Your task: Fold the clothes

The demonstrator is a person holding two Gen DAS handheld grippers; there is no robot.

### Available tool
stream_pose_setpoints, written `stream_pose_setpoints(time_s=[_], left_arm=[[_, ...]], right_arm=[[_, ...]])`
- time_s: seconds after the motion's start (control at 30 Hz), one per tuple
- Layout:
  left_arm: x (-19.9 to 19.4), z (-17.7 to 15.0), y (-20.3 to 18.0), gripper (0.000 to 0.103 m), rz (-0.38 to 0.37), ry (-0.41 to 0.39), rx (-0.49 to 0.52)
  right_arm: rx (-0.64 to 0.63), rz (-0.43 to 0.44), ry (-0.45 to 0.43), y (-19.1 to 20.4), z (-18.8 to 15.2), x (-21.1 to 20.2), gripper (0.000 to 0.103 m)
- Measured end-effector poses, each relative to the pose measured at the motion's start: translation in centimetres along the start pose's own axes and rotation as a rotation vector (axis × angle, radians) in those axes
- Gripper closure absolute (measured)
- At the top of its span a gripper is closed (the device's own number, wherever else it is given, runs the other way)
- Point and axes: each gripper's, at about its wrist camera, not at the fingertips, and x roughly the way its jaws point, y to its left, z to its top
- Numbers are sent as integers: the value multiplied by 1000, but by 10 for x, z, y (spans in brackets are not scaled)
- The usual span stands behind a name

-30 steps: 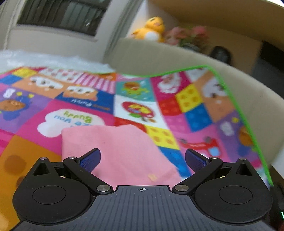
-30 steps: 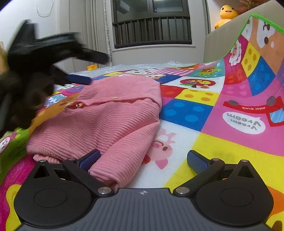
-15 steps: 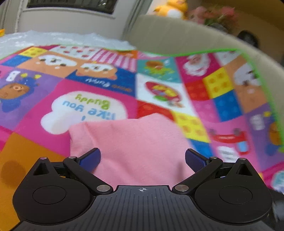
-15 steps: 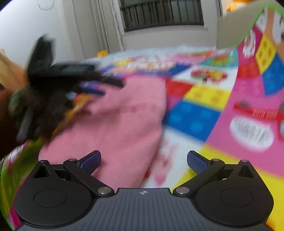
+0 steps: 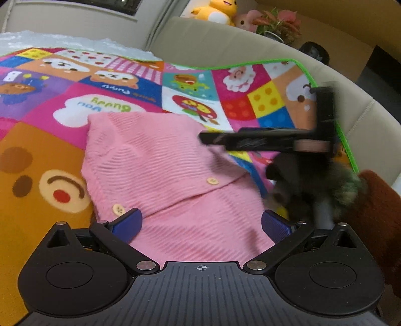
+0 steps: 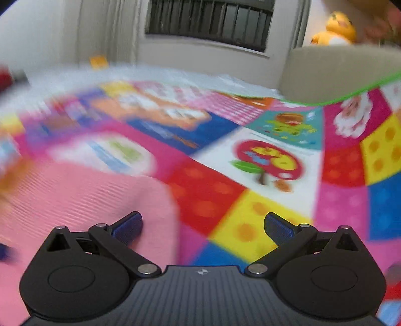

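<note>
From my seat the biggest thing under both cameras is the play mat (image 5: 195, 82), a bright patchwork of cartoon squares edged in green; it lies flat in front and curls up against a beige sofa back (image 5: 225, 42) on the far and right side; behind that I see a pale wall with a dark barred window (image 6: 208, 22), and on the ledge above the sofa a yellow plush duck (image 5: 218, 10) beside a pink flowering plant (image 5: 278, 22).

On the mat lies the pink cardigan (image 5: 155, 160), ribbed knit, partly folded with one flap laid over the body; in my left wrist view its long axis runs from near my fingers away toward the upper left, the narrower end pointing at the far left; two pale buttons (image 5: 212, 181) sit along the folded edge.

My left gripper (image 5: 200, 225) hangs above the near part of the cardigan with its jaws wide apart and nothing between them; my right gripper (image 6: 203, 225) likewise stands spread and empty, its left finger over the garment's edge, its right finger over bare mat; that view is motion-blurred; in the left view the right gripper shows as a dark blurred shape over the cardigan's right side, above a brown sleeve (image 5: 376, 208).

Writing on the mat reads upside down; "Buddy" in green is legible; the rest I cannot make out.
</note>
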Motion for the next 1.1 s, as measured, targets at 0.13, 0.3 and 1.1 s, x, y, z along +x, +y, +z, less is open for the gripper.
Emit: stream_pose_setpoints(time_s=[0.13, 0.3, 1.1], left_arm=[[-3, -4, 0, 0, -2, -3, 25], [-15, -8, -1, 0, 6, -23, 9], [-107, -59, -52, 0, 294, -63, 191]], right_arm=[[55, -32, 13, -18, -11, 7, 0], [89, 12, -5, -31, -25, -38, 0], [-508, 238, -148, 84, -90, -176, 17]])
